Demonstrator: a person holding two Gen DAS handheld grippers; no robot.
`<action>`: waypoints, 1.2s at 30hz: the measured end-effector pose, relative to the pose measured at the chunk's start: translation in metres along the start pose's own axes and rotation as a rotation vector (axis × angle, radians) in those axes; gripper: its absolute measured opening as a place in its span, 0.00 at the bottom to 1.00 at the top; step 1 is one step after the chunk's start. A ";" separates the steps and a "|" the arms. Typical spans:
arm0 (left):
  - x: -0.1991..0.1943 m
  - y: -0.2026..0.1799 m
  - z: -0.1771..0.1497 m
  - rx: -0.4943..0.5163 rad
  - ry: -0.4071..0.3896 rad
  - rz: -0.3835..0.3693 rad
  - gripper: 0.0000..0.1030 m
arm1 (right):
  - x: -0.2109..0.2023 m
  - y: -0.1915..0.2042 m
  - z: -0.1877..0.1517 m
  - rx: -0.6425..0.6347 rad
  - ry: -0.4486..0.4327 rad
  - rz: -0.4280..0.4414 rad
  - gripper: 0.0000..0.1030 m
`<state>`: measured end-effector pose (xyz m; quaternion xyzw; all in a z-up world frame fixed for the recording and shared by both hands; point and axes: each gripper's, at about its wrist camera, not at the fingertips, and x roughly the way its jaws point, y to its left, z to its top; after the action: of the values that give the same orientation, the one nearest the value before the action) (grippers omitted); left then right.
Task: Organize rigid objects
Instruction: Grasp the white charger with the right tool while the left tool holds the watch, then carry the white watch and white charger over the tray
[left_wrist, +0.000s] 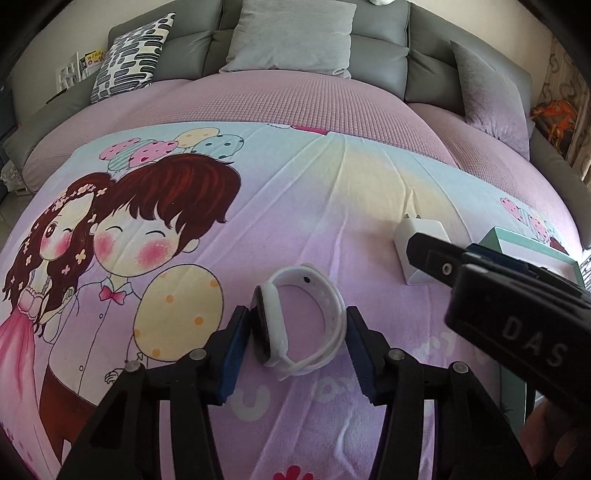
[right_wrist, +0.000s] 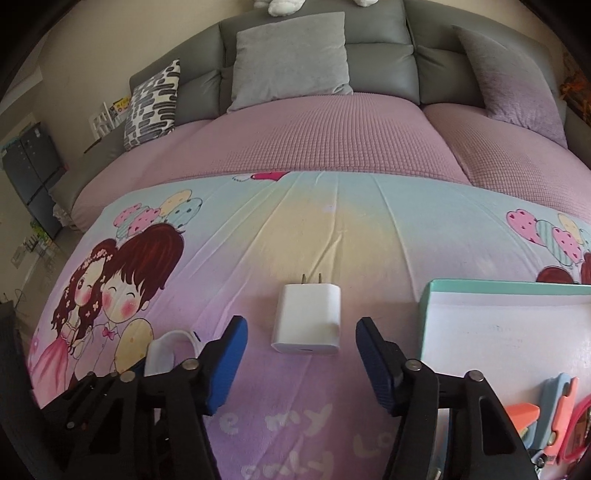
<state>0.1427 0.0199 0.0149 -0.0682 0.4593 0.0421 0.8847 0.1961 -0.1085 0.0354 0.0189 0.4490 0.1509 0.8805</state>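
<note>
A white smartwatch (left_wrist: 301, 317) with a dark face lies on the cartoon bedsheet between the fingers of my left gripper (left_wrist: 297, 325); the blue pads sit close on both sides, jaws open around it. Part of it shows in the right wrist view (right_wrist: 162, 350). A white charger plug (right_wrist: 307, 319) lies on the sheet just ahead of my open right gripper (right_wrist: 301, 332), between its fingers' line, untouched. The plug also shows in the left wrist view (left_wrist: 410, 251), partly hidden by the right gripper (left_wrist: 480, 280).
A teal-rimmed white box (right_wrist: 498, 291) sits at the right, holding blue, orange and pink objects (right_wrist: 554, 410). It shows in the left wrist view (left_wrist: 517, 240). Grey pillows (right_wrist: 291, 55) and a patterned pillow (right_wrist: 153, 103) stand at the headboard.
</note>
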 end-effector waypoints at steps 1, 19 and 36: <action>0.000 0.001 0.000 -0.004 0.000 0.000 0.52 | 0.003 0.001 0.000 -0.002 0.008 -0.001 0.58; -0.002 0.009 0.001 -0.043 -0.002 0.002 0.51 | 0.021 0.001 0.004 -0.016 0.040 -0.057 0.45; -0.047 -0.007 0.007 -0.029 -0.062 0.005 0.50 | -0.063 -0.017 -0.017 0.102 -0.079 0.013 0.45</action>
<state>0.1220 0.0132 0.0578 -0.0784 0.4313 0.0528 0.8972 0.1522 -0.1439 0.0716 0.0726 0.4210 0.1325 0.8944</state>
